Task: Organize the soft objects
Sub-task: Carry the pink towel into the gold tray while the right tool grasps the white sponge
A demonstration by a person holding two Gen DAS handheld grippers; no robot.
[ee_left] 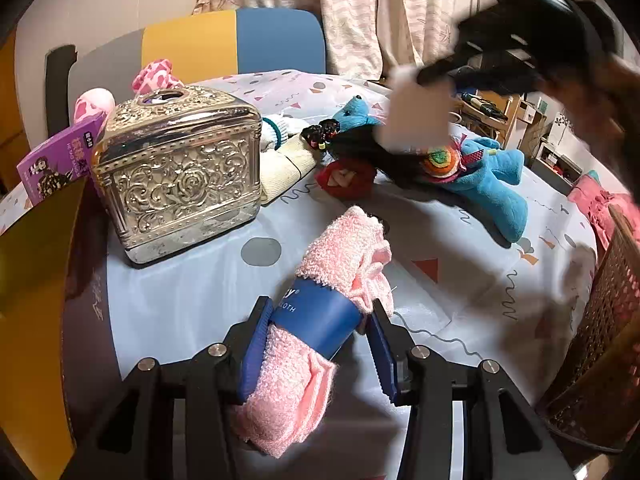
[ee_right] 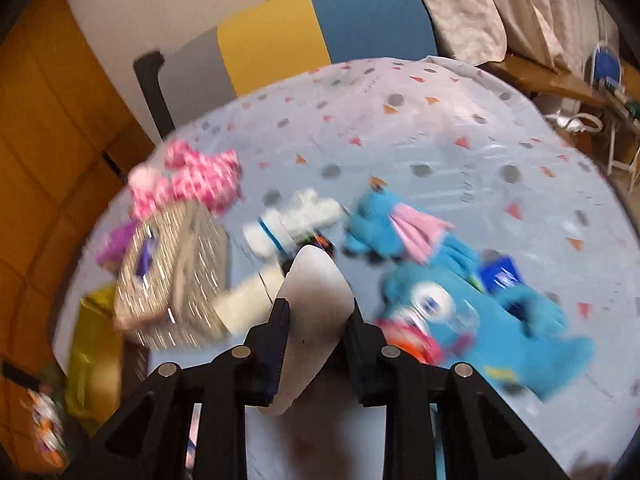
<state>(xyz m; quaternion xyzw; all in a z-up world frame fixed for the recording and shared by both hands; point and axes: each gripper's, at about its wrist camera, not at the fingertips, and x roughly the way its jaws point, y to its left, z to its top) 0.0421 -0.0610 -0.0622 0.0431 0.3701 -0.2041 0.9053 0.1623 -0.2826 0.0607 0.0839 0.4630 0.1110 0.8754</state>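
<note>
The table (ee_left: 192, 300) is carrying every item under its patterned cover. The silver tissue box (ee_left: 178, 178) is serving as the landmark.

1. The blue plush bear (ee_left: 486, 182) is lying well to the right of the box on its back, not yet sorted.
2. The pink rolled towel (ee_left: 344, 264), banded by a blue paper sleeve, is resting on the table in front of the box and to its right. The left gripper (ee_left: 320, 344) is clamping the roll at the sleeve, probably because the band gives the firmest hold on soft cloth.
3. The right gripper (ee_right: 316, 344) is clenching a white soft piece (ee_right: 316, 304), lifted above the table to the right of the box, apparently for transfer. The view is blurred, so what the piece is cannot be told.
4. The white socks (ee_left: 286, 160) are lying just behind the box's right side.
</note>
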